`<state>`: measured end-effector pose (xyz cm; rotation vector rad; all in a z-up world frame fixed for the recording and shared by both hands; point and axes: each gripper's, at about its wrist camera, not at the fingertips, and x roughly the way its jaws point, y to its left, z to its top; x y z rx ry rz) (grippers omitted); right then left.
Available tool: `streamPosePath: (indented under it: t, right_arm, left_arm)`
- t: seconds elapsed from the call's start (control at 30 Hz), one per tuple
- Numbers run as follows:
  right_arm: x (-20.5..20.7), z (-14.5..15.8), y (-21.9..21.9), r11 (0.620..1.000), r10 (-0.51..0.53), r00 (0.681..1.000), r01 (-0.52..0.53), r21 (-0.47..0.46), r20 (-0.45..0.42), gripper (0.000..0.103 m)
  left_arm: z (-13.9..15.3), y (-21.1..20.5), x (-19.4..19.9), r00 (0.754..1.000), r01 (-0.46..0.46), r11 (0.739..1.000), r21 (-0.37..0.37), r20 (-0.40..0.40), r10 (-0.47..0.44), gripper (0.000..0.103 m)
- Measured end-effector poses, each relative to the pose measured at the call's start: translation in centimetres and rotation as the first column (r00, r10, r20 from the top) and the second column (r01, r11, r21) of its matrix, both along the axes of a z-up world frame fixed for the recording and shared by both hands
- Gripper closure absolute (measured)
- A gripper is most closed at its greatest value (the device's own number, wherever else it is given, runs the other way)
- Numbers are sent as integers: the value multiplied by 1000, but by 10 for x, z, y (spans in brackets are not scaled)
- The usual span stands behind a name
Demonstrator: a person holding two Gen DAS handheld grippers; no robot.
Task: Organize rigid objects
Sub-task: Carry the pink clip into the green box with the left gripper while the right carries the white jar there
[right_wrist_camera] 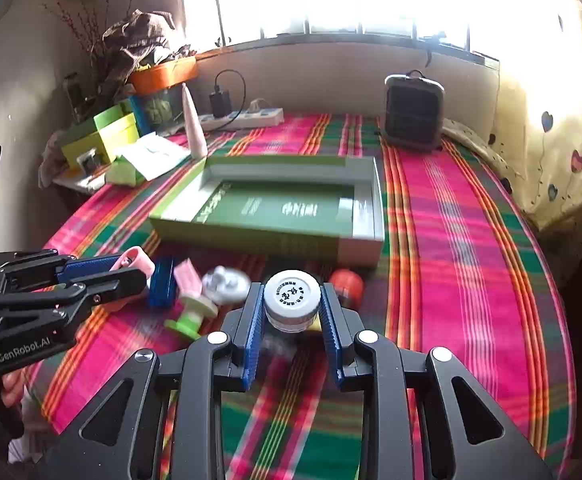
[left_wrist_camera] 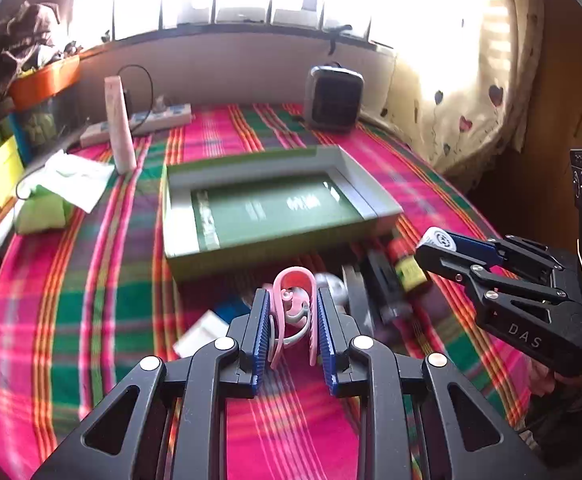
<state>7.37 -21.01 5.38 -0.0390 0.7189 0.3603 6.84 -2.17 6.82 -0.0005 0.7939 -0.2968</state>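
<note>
Pink clip (left_wrist_camera: 294, 300) sits clamped in the left gripper (left_wrist_camera: 293, 320); the white-capped jar (right_wrist_camera: 292, 300) is pinched by the right gripper (right_wrist_camera: 293, 320). Both are near the green tray (right_wrist_camera: 365, 204) on the plaid cloth (right_wrist_camera: 451, 240), small items scattered between.

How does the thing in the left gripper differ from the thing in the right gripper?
The pink clip in the left gripper is a thin open loop with a grey inner piece; the white-capped jar in the right gripper is a solid round container. The clip is plain pink; the jar's cap bears printed dark characters. Both are clamped between blue pads, held above the striped cloth.
</note>
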Motion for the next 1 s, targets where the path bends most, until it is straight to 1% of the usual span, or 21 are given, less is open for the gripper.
streamPosePath:
  t: [0.17, 0.33, 0.4, 0.57, 0.73, 1.0]
  right_arm:
    - [26, 12, -1, 1000, -3, 1000, 3, -4, 9, 74]
    - [54, 16, -2, 1000, -1, 1000, 1, -7, 0, 74]
    - [68, 16, -2, 1000, 4, 1000, -4, 0, -10, 74]
    - [102, 8, -1, 1000, 3, 999, -4, -6, -38, 74]
    - [132, -4, 0, 1000, -1, 997, -1, -17, -78, 74]
    - [158, -17, 4, 1000, 4, 993, -7, -26, -115, 74]
  left_arm:
    - [10, 6, 27, 1000, -12, 1000, -17, 14, 12, 81]
    - [10, 12, 63, 999, -28, 999, -43, -16, 27, 81]
    - [9, 12, 74, 999, -31, 999, -37, -21, 30, 81]
    - [3, 13, 104, 998, -45, 999, -15, -41, 44, 81]
    - [-5, 17, 131, 996, -62, 998, -14, -66, 61, 81]
    - [-18, 20, 161, 993, -73, 997, -14, -98, 71, 81]
